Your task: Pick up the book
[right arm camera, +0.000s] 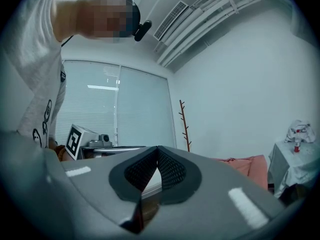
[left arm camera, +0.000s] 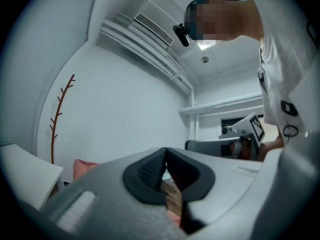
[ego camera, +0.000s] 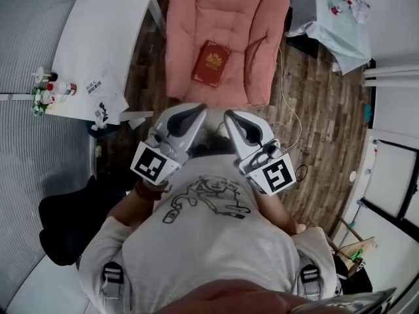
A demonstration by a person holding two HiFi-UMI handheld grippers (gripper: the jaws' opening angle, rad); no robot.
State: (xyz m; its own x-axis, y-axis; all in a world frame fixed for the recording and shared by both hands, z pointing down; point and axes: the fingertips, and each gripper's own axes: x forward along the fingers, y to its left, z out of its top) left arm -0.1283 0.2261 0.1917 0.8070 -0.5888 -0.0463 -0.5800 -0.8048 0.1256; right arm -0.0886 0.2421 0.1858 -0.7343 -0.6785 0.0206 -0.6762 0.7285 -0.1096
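A dark red book (ego camera: 211, 63) with a gold emblem lies flat on the seat of a pink cushioned chair (ego camera: 262, 31). My left gripper (ego camera: 194, 112) and right gripper (ego camera: 230, 117) hover side by side near the person's chest, short of the chair's front edge and well back from the book. Both point level toward the chair. Each is shut with nothing between its jaws. In the left gripper view the black pads (left arm camera: 150, 171) meet at the tips; in the right gripper view the pads (right arm camera: 170, 170) meet likewise. The book does not show in either gripper view.
A white table (ego camera: 105, 31) stands left of the chair with papers (ego camera: 101, 97) and small bottles (ego camera: 55, 89) near its front edge. A cloth-covered stand (ego camera: 334, 18) is at the upper right. A white cable (ego camera: 291, 110) trails over the wood floor right of the chair.
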